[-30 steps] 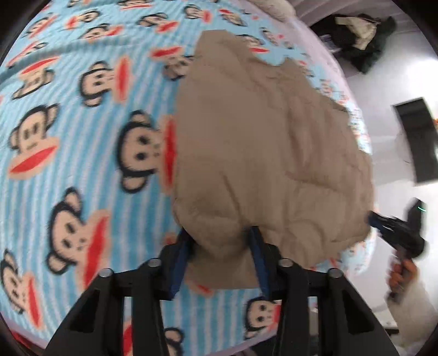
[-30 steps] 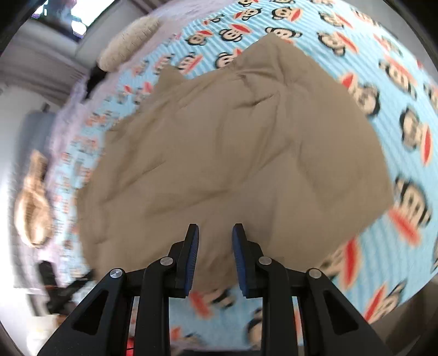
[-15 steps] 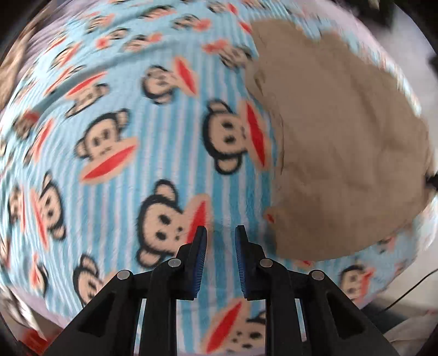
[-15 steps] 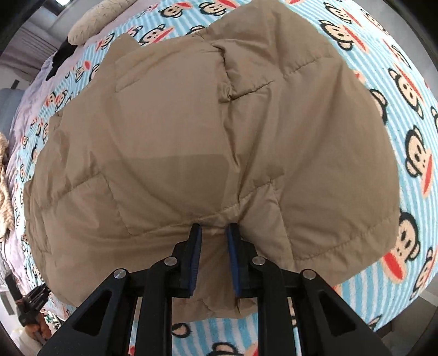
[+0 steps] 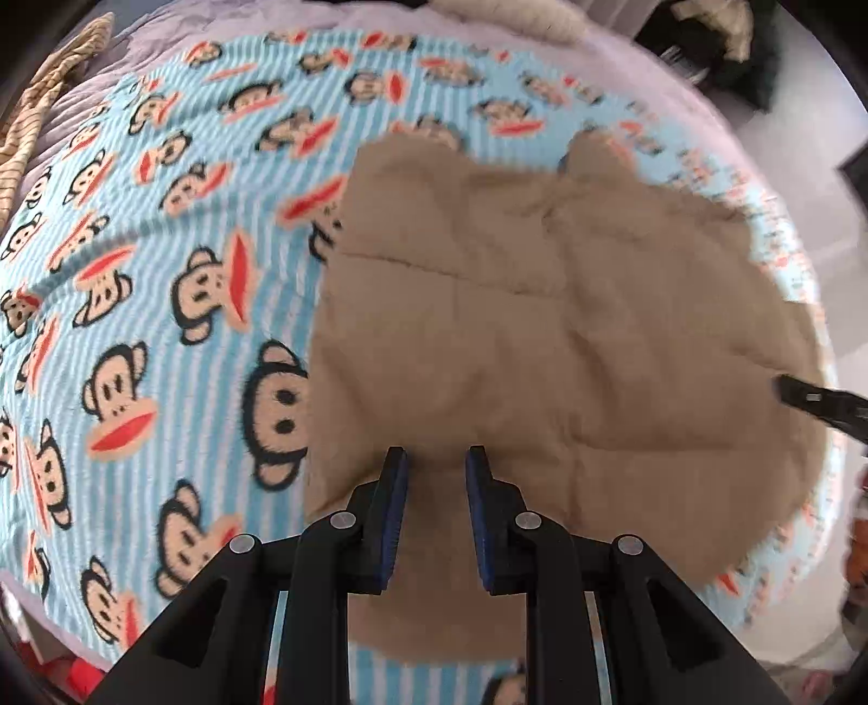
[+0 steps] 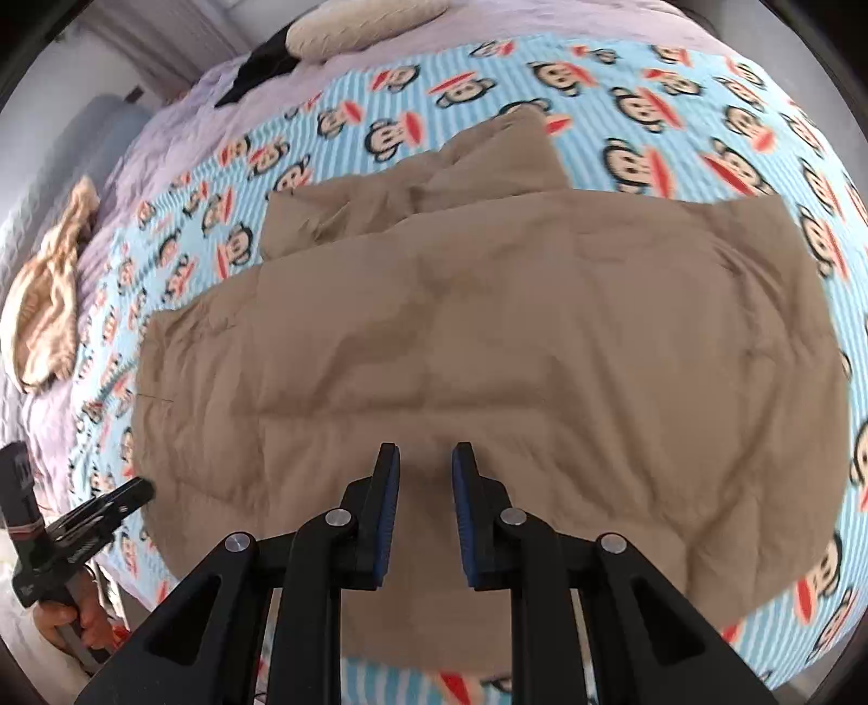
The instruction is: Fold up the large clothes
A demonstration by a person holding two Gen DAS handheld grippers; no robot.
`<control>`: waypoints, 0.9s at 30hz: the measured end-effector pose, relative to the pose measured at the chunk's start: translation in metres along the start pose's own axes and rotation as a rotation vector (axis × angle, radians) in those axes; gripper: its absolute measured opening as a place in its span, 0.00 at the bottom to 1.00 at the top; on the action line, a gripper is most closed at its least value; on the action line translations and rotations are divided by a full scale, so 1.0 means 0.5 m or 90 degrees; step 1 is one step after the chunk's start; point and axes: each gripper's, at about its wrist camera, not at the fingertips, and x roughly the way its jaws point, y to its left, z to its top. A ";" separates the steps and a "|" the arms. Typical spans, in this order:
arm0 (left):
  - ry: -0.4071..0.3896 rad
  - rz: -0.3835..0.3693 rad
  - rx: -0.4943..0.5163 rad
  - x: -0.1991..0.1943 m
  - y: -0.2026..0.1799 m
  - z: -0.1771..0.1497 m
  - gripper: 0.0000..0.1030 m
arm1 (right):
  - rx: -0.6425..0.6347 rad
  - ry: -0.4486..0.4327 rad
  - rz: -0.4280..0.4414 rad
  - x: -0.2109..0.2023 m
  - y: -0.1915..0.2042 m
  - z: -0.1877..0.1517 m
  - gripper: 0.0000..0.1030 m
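A bed covered by a monkey-print blanket carries the tan quilted jacket, spread flat at its near edge. Left tongs and right tongs hover over its near hem, jaws slightly apart, gripping nothing. Farther off lies a cream pillow.

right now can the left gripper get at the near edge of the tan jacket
Probably yes. The left gripper hangs right above the tan jacket near its edge, nothing between jaws and fabric. The right gripper is off to the side, so the way looks free.
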 end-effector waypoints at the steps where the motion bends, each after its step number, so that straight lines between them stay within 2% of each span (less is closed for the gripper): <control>1: 0.006 0.007 -0.008 0.008 -0.001 0.002 0.23 | 0.000 0.007 -0.005 0.010 0.001 0.008 0.20; 4: 0.019 0.008 -0.053 0.022 0.010 0.013 0.23 | 0.003 0.006 -0.001 0.008 -0.015 0.027 0.20; 8: 0.024 0.044 -0.079 0.015 0.011 0.025 0.23 | 0.006 0.010 -0.001 0.020 -0.051 0.051 0.20; 13: 0.004 0.072 -0.113 -0.002 -0.006 0.049 0.23 | -0.021 0.021 -0.003 0.090 -0.061 0.121 0.20; 17: 0.005 0.089 -0.136 0.026 -0.009 0.073 0.23 | -0.031 0.030 -0.006 0.131 -0.060 0.159 0.20; 22: 0.023 0.100 -0.109 0.057 -0.010 0.092 0.23 | -0.038 0.047 -0.008 0.166 -0.057 0.180 0.20; 27: 0.027 0.099 -0.040 0.025 -0.025 0.101 0.23 | 0.008 0.054 0.010 0.119 -0.061 0.176 0.25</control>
